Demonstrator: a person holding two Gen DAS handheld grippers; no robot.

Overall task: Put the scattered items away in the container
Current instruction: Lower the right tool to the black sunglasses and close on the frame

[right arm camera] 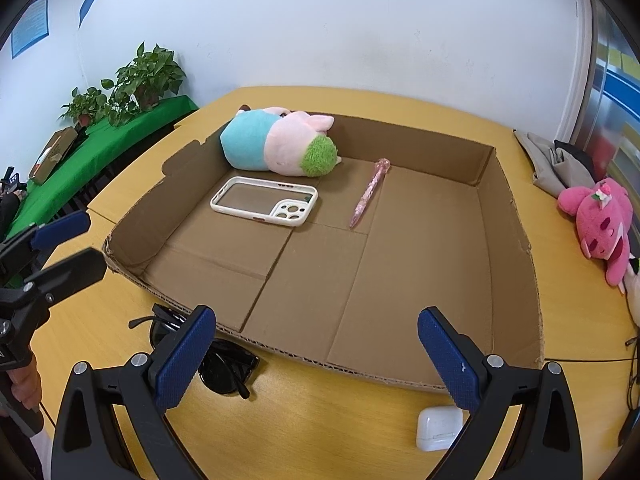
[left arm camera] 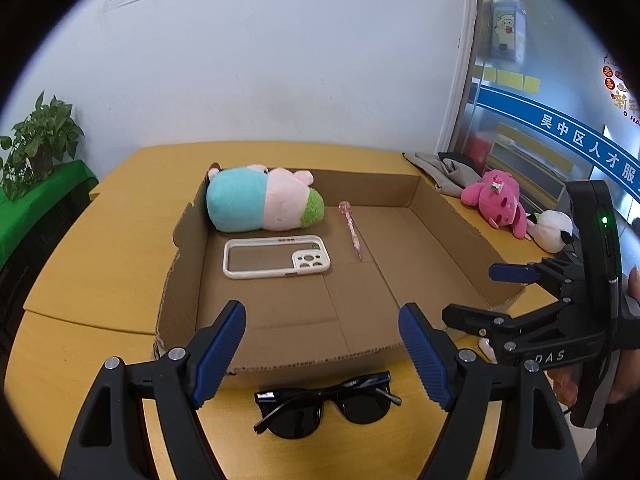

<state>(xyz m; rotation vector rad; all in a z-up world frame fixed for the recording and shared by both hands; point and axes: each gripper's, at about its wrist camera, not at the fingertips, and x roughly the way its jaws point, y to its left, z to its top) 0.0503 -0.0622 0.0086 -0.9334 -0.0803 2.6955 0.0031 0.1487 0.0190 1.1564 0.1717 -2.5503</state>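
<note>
A shallow cardboard box (left arm camera: 448,232) (right arm camera: 508,216) lies on the yellow table. Inside it are a blue-pink plush (left arm camera: 260,198) (right arm camera: 276,142), a white phone case (left arm camera: 276,258) (right arm camera: 264,200) and a pink pen (left arm camera: 353,230) (right arm camera: 368,194). Black sunglasses (left arm camera: 324,404) (right arm camera: 224,364) lie on the table in front of the box, just below my open, empty left gripper (left arm camera: 322,354). A white earbuds case (right arm camera: 438,428) lies by the right finger of my open, empty right gripper (right arm camera: 316,360). The right gripper also shows in the left wrist view (left arm camera: 486,292).
A pink plush (left arm camera: 496,200) (right arm camera: 600,220), a white plush (left arm camera: 554,230) and grey cloth (left arm camera: 444,168) (right arm camera: 556,164) lie at the table's right side. Potted plants (right arm camera: 132,80) stand on a green-covered bench (right arm camera: 104,140) at left. A white wall is behind.
</note>
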